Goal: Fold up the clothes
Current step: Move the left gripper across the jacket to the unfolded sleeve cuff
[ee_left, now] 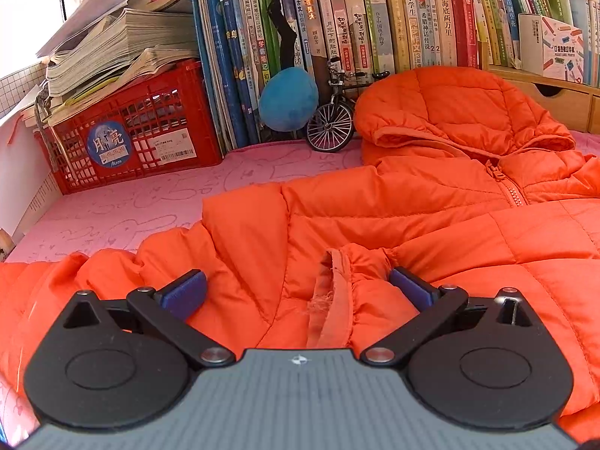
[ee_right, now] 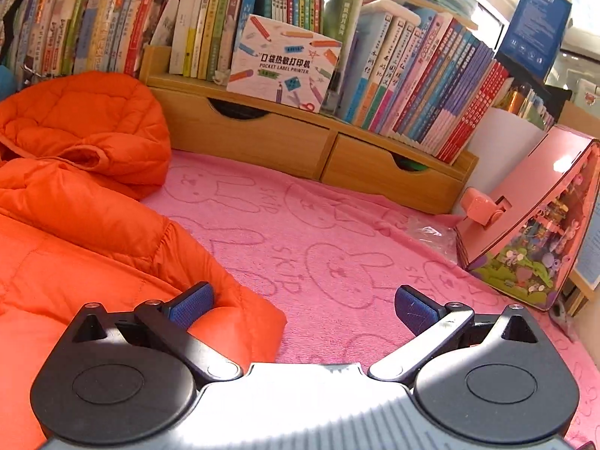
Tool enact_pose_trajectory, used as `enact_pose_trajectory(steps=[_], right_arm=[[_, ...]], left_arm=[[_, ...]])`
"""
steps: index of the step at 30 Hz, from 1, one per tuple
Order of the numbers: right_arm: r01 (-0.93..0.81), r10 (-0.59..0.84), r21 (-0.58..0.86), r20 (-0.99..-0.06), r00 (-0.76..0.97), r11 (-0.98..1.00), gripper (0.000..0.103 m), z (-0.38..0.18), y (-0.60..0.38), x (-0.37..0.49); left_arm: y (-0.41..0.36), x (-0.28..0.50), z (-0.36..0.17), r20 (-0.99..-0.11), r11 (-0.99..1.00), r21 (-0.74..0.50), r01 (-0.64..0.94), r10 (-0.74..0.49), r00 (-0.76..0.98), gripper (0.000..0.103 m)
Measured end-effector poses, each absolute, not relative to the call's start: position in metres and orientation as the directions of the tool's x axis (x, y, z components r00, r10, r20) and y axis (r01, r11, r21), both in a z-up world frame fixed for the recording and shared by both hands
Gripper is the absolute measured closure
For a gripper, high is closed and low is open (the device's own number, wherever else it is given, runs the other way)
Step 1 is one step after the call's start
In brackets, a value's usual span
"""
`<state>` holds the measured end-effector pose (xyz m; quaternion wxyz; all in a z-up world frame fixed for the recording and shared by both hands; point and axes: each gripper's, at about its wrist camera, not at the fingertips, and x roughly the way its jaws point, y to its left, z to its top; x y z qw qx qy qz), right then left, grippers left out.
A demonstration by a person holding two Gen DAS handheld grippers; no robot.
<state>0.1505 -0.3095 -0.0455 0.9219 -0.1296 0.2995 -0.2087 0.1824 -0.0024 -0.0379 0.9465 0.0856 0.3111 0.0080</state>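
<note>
Orange jacket (ee_left: 431,202) fills the frame's centre and right on the pink towel (ee_left: 123,206); left gripper (ee_left: 298,290) and right gripper (ee_right: 303,302) both spread wide, holding nothing

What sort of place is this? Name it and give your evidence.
Probably a child's study corner at home: packed rows of children's books, a wooden desktop shelf with drawers, and a pink bunny-print cloth under the orange jacket.

Bright daylight floods both my views; glare whitens my right housing and the window (ee_left: 30,18) blows out. Fisheye bends the books (ee_right: 431,86) at the edges; focus stays sharp.
</note>
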Motion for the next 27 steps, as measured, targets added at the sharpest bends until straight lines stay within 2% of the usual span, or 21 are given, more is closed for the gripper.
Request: enact_pose_trajectory(steps=[10, 15, 19, 23, 27], right_arm=[[0.235, -0.497, -0.53, -0.43, 0.754, 0.815, 0.0, -0.055, -0.302, 0.166], [0.254, -0.518, -0.544, -0.414, 0.748, 0.8, 0.0, -0.052, -0.301, 0.168], [0.312, -0.522, -0.514, -0.336, 0.784, 0.799, 0.001, -0.03, -0.282, 0.144], [0.208, -0.338, -0.356, -0.356, 0.871, 0.911, 0.0, 0.004, -0.255, 0.123], [-0.083, 0.058, -0.034, -0.46, 0.886, 0.996, 0.0, 0.024, -0.232, 0.118]], left_arm=[[-0.003, 0.182, -0.038, -0.59, 0.984, 0.171, 0.04, 0.069, 0.805, 0.0], [-0.003, 0.183, -0.038, -0.591, 0.984, 0.174, 0.04, 0.072, 0.803, 0.0], [-0.003, 0.183, -0.038, -0.591, 0.983, 0.177, 0.039, 0.074, 0.803, 0.0], [-0.003, 0.183, -0.038, -0.591, 0.983, 0.179, 0.039, 0.076, 0.803, 0.0], [-0.004, 0.182, -0.038, -0.591, 0.983, 0.179, 0.039, 0.076, 0.803, 0.0]])
